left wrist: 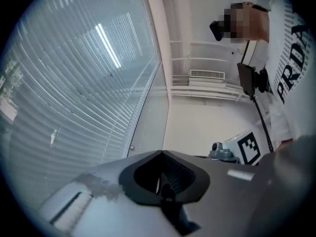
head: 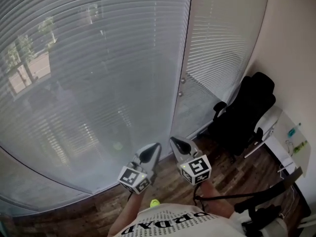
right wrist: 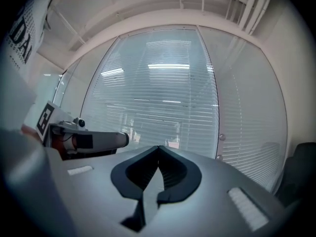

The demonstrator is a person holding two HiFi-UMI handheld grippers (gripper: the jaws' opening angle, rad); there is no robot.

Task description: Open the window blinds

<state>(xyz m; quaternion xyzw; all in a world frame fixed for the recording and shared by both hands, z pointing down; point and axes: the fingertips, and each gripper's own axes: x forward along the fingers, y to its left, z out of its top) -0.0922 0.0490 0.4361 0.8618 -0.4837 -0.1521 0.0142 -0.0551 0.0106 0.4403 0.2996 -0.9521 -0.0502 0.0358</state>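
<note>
Pale horizontal window blinds hang lowered over the big window pane, and trees show faintly through the slats. They fill the left of the left gripper view and the middle of the right gripper view. My left gripper and right gripper are side by side, low in the head view, in front of the blinds and apart from them. The left gripper's jaws meet at the tips with nothing between them. The right gripper is likewise shut and empty. No cord or wand is visible.
A pale frame post with two small knobs separates the big pane from a narrower blind on the right. A black office chair stands by the right wall beside a white desk. The floor is dark wood.
</note>
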